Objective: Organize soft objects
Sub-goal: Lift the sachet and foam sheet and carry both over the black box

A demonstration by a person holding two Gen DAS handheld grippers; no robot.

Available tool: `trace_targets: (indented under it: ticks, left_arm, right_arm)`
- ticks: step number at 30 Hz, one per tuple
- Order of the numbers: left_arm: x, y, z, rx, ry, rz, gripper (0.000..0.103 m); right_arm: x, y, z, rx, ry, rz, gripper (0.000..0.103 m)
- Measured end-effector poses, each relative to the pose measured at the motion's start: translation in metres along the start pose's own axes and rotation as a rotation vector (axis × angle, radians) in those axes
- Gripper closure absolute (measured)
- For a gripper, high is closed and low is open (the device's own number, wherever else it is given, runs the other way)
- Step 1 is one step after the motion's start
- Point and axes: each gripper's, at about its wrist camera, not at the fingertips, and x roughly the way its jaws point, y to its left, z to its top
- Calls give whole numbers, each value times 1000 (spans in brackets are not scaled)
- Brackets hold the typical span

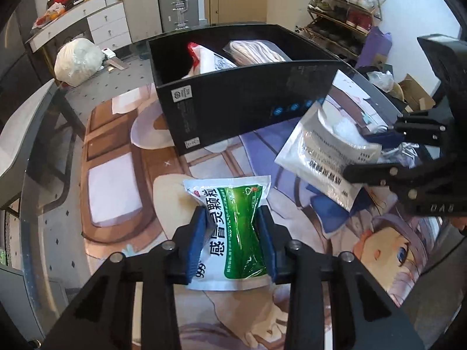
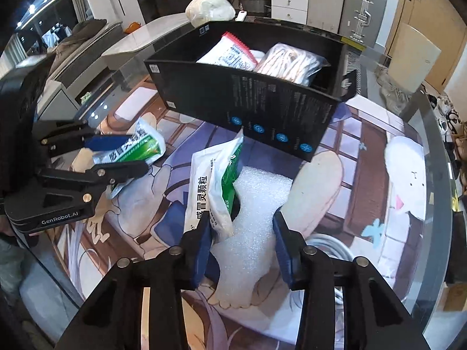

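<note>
My left gripper is shut on a green and white medicine pouch, squeezing its middle just above the printed mat; it also shows in the right wrist view. My right gripper is closed on a second white and green pouch together with a white foam sheet. From the left wrist view that pouch hangs lifted beside the black box. The box holds a red and white packet and a bag of pale cords.
A printed anime mat covers the glass table. A white cable lies under my right gripper. A white stuffed bag sits at the table's far edge. Drawers, suitcases and a shoe rack stand beyond.
</note>
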Motion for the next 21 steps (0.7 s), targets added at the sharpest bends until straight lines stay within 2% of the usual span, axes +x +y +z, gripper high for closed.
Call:
trace_targets:
  ticks: [1, 3, 6, 10, 13, 16, 19, 20, 21]
  left_arm:
    - [-1, -1, 0, 3, 4, -1, 64]
    - [-1, -2, -2, 6, 15, -8, 46]
    - [-1, -7, -6, 24, 18, 16, 44]
    - [-1, -10, -7, 25, 16, 23, 44]
    - [-1, -8, -5, 17, 18, 21, 44]
    - [0, -9, -5, 17, 20, 30, 43]
    - [1, -10, -6, 21, 21, 32, 35]
    - [1, -9, -6, 20, 22, 41, 27]
    - [2, -8, -7, 10, 25, 49, 26]
  right_arm:
    - [-4, -1, -1, 2, -3, -7, 62]
    - [-8, 0, -3, -8, 12, -20, 57]
    - [-11, 2, -9, -28, 26, -19, 47]
    - [-22, -4, -12, -19, 6, -21, 47]
    - [-29, -18, -9, 32, -28, -61, 47]
    - [-23, -23, -6, 38, -20, -83, 47]
    - [-16, -17, -3, 17, -2, -103, 47]
    - [-8, -12, -4, -7, 22, -120, 47]
    - [-2, -8, -6, -19, 37, -116, 47]
